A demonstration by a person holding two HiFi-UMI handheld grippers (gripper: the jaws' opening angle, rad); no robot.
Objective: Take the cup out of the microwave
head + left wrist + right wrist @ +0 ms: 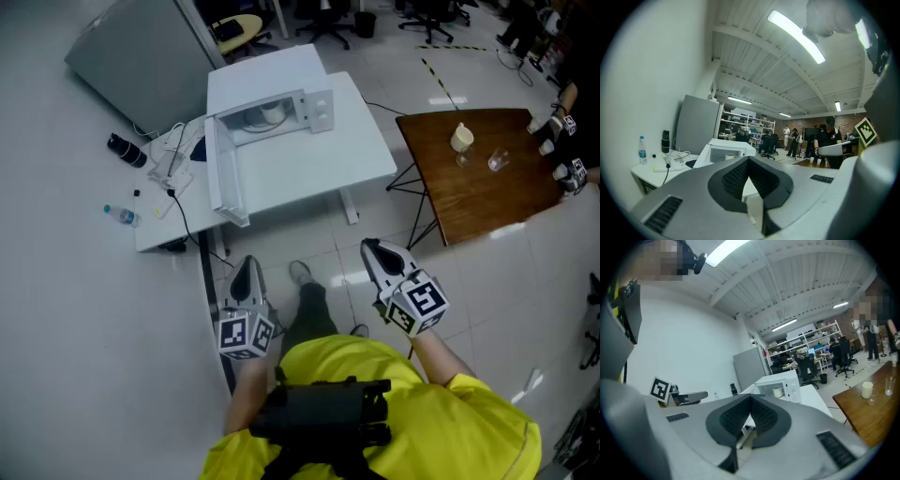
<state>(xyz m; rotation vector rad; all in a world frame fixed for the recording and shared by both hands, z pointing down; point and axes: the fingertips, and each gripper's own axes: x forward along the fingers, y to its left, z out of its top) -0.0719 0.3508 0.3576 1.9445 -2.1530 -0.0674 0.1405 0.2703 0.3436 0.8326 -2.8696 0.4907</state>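
Left gripper point(248, 270) and right gripper point(373, 249) — closed, empty — hang far from the cup point(272, 113) inside the microwave point(316, 109).

Of the cup point(272, 114), only a pale part is seen inside the open microwave point(319, 110), and its shape is too small to be told. A small item point(159, 209) on the white table point(309, 169) cannot be identified. The brown table point(478, 187) is cut off at the head view's right edge, where a person point(574, 131) is shown only in part. In the left gripper view the microwave's lower part is hidden behind the left gripper point(749, 159).
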